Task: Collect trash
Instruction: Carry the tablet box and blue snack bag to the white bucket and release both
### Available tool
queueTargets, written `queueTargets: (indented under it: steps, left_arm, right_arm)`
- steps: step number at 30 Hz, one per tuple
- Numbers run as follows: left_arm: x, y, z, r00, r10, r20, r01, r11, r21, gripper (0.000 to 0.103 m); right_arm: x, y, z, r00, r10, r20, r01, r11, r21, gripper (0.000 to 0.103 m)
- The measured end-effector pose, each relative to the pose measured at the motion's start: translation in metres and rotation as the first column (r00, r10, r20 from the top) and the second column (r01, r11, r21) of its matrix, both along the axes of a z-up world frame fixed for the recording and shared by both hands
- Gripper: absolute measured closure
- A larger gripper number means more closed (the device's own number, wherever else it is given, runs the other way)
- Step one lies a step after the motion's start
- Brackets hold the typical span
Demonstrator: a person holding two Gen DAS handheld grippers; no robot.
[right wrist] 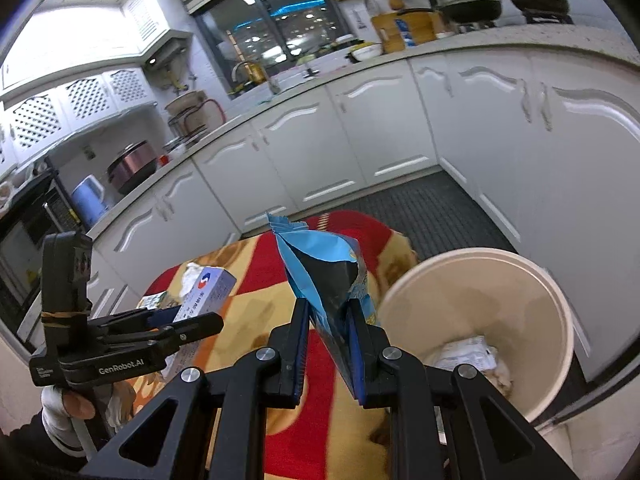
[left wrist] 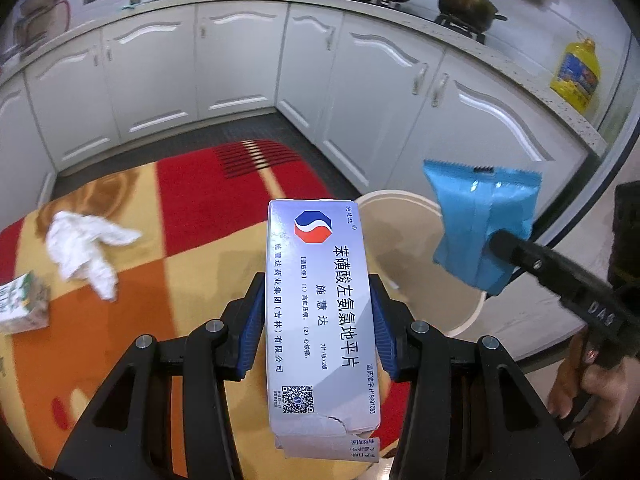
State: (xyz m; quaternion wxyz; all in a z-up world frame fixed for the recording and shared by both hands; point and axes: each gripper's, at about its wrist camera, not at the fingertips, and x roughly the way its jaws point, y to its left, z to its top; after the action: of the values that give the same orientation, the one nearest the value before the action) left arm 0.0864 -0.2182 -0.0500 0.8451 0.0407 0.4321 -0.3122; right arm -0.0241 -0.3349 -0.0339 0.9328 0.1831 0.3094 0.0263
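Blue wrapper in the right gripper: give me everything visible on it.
The blue wrapper is a crinkled, glossy plastic snack bag, torn open at the top with a dark inner lining showing and a serrated seal edge. The right gripper pinches its lower part between closed jaws, holding it upright in the air beside the cream bin, touching nothing else.

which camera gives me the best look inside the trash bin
The right wrist view. It looks down into the cream trash bin, showing crumpled paper trash at its bottom. In the left wrist view the bin is partly hidden behind the medicine box and blue wrapper.
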Motion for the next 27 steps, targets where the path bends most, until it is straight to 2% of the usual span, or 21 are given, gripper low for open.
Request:
queueTargets:
  steps: [10, 14, 15, 16, 18, 20, 27]
  left_arm:
    - [0.012, -0.061, -0.017, 0.994, -0.094, -0.052, 0.093, 0.995, -0.038, 0.057]
    - [0.021, -0.076, -0.029, 0.991, -0.099, -0.091, 0.094, 0.994, -0.056, 0.055]
    - [0.024, -0.080, -0.033, 0.989, -0.099, -0.108, 0.093, 0.994, -0.063, 0.054]
    - [0.026, -0.082, -0.037, 0.988, -0.097, -0.120, 0.091, 0.994, -0.059, 0.054]
    - [0.028, -0.082, -0.044, 0.986, -0.090, -0.141, 0.085, 0.995, -0.046, 0.045]
    - [0.027, -0.080, -0.047, 0.986, -0.092, -0.140, 0.087, 0.995, -0.044, 0.039]
    - [0.023, -0.063, -0.045, 0.991, -0.068, -0.116, 0.065, 0.998, -0.023, 0.039]
  right_arm:
    - [0.006, -0.047, -0.030, 0.987, -0.135, -0.091, 0.136, 0.991, 0.007, 0.086]
    - [0.011, -0.060, -0.041, 0.975, -0.192, -0.115, 0.191, 0.981, -0.021, 0.085]
    - [0.013, -0.061, -0.044, 0.971, -0.201, -0.130, 0.198, 0.979, -0.037, 0.081]
    - [0.016, -0.063, -0.047, 0.965, -0.215, -0.151, 0.209, 0.976, -0.054, 0.068]
    - [0.018, -0.067, -0.051, 0.958, -0.236, -0.160, 0.230, 0.972, -0.058, 0.055]
    - [0.017, -0.069, -0.052, 0.959, -0.237, -0.157, 0.233, 0.972, -0.043, 0.055]
    - [0.015, -0.067, -0.056, 0.958, -0.225, -0.177, 0.230, 0.973, 0.005, 0.055]
